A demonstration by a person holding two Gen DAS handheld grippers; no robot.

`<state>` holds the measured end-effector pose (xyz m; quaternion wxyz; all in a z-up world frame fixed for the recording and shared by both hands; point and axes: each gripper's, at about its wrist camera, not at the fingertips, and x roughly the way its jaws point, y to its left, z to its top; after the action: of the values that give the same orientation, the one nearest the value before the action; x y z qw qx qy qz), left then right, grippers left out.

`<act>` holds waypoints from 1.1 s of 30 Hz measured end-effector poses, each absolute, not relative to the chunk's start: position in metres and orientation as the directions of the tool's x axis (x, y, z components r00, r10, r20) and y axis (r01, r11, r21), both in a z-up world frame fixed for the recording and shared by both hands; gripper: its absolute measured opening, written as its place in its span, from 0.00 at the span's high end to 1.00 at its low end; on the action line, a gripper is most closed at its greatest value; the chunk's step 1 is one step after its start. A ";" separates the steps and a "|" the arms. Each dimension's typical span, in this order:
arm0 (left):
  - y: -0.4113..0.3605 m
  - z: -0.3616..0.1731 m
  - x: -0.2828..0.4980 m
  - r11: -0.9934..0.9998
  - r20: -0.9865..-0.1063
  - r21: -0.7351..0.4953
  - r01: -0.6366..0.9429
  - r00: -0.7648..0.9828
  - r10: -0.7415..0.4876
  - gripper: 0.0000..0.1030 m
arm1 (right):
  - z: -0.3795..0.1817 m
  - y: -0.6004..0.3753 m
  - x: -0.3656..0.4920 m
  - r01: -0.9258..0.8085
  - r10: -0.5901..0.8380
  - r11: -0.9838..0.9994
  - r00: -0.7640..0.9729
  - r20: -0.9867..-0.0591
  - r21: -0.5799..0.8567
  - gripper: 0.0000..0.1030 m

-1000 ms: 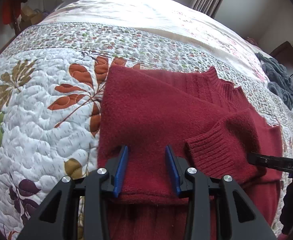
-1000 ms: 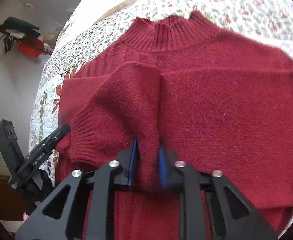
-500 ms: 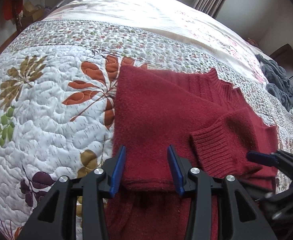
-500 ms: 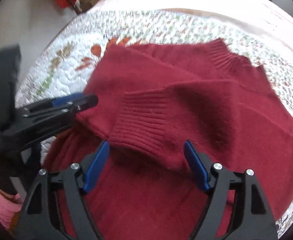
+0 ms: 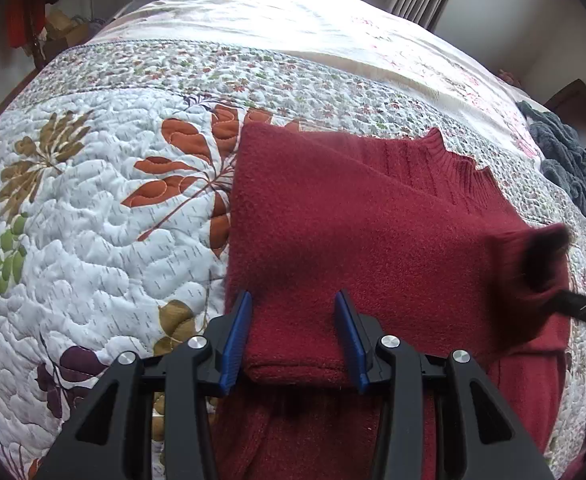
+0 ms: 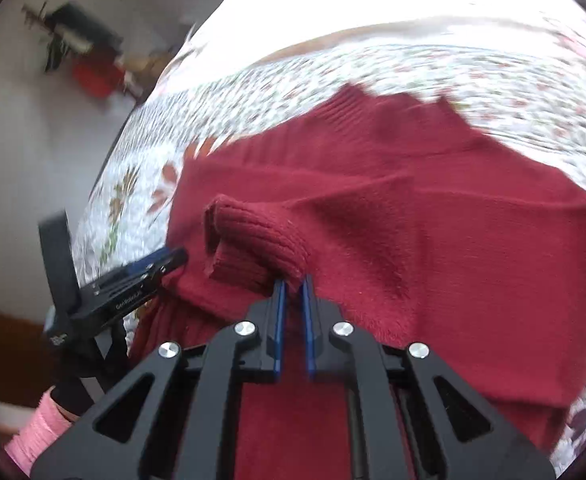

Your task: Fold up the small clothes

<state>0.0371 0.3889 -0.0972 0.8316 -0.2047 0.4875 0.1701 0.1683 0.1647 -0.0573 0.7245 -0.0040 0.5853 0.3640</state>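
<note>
1. Ideally, the ribbed sleeve cuff (image 6: 253,244) should be carried flat across the red sweater (image 5: 357,232) and laid square with the folded left edge, without dragging the layers beneath.
2. The right gripper (image 6: 293,292) has its blue pads nearly together, pinching the sleeve just behind the cuff, which hangs lifted above the body.
3. The left gripper (image 5: 293,320) is spread wide, straddling the folded edge without clamping it.
4. The sweater lies on the quilted bedspread (image 5: 93,200), collar away from the person.
</note>
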 end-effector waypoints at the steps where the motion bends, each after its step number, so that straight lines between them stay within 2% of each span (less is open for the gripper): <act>1: 0.389 -0.097 0.037 0.860 -0.881 -0.171 -0.482 0.466 0.086 0.58 | -0.055 0.156 0.172 -0.521 0.522 0.743 0.059 -0.851 0.420 0.94; 8: 0.388 -0.100 0.039 0.862 -0.881 -0.153 -0.482 0.463 0.102 0.58 | -0.067 0.089 0.200 -0.404 0.461 0.833 0.130 -0.878 0.378 0.94; 13: 0.389 -0.100 0.040 0.866 -0.882 -0.151 -0.477 0.461 0.101 0.58 | -0.089 0.037 0.212 -0.308 0.353 0.905 0.161 -0.922 0.293 0.90; 16: 0.392 -0.095 0.039 0.865 -0.881 -0.156 -0.478 0.462 0.097 0.58 | -0.094 0.009 0.214 -0.253 0.367 0.912 0.154 -0.918 0.322 0.88; 17: 0.393 -0.087 0.037 0.862 -0.875 -0.158 -0.482 0.473 0.104 0.58 | -0.094 0.000 0.216 -0.230 0.391 0.907 0.154 -0.907 0.352 0.80; 18: 0.393 -0.080 0.036 0.862 -0.865 -0.161 -0.481 0.489 0.111 0.58 | -0.093 -0.008 0.218 -0.209 0.420 0.898 0.155 -0.894 0.386 0.62; 19: 0.391 -0.071 0.035 0.864 -0.851 -0.165 -0.475 0.511 0.118 0.58 | -0.091 -0.015 0.220 -0.185 0.459 0.883 0.159 -0.874 0.431 0.50; 20: 0.389 -0.066 0.036 0.867 -0.845 -0.171 -0.469 0.522 0.116 0.58 | -0.091 -0.020 0.223 -0.166 0.496 0.866 0.167 -0.852 0.472 0.34; 21: 0.387 -0.062 0.039 0.871 -0.841 -0.182 -0.456 0.532 0.103 0.58 | -0.091 -0.021 0.225 -0.164 0.520 0.852 0.168 -0.837 0.496 0.33; 23: 0.378 -0.059 0.049 0.885 -0.841 -0.194 -0.423 0.536 0.073 0.58 | -0.100 -0.016 0.235 -0.161 0.544 0.837 0.140 -0.827 0.523 0.35; 25: 0.369 -0.061 0.060 0.898 -0.848 -0.186 -0.399 0.527 0.059 0.58 | -0.110 -0.007 0.243 -0.150 0.527 0.847 0.114 -0.842 0.510 0.41; 26: 0.364 -0.064 0.066 0.904 -0.852 -0.183 -0.387 0.520 0.051 0.58 | -0.117 -0.002 0.247 -0.149 0.525 0.848 0.096 -0.846 0.509 0.51; 27: 0.361 -0.069 0.071 0.907 -0.858 -0.177 -0.382 0.512 0.048 0.58 | -0.120 0.001 0.249 -0.150 0.518 0.851 0.089 -0.850 0.503 0.57; 30: 0.357 -0.082 0.078 0.910 -0.874 -0.161 -0.381 0.483 0.047 0.58 | -0.122 0.015 0.253 -0.191 0.490 0.863 0.088 -0.867 0.468 0.67; 31: 0.357 -0.087 0.081 0.911 -0.880 -0.155 -0.383 0.472 0.048 0.58 | -0.122 0.019 0.255 -0.205 0.471 0.871 0.087 -0.878 0.447 0.73; 32: 0.359 -0.094 0.082 0.911 -0.889 -0.146 -0.386 0.456 0.050 0.58 | -0.122 0.021 0.257 -0.219 0.451 0.878 0.085 -0.888 0.425 0.83; 33: 0.360 -0.100 0.082 0.911 -0.891 -0.148 -0.386 0.451 0.047 0.57 | -0.120 0.022 0.257 -0.234 0.443 0.880 0.085 -0.893 0.414 0.87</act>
<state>0.0821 0.3602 -0.0996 0.8352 -0.1671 0.5077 0.1295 0.2567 0.0224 -0.1203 0.7320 0.0820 0.6356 0.2311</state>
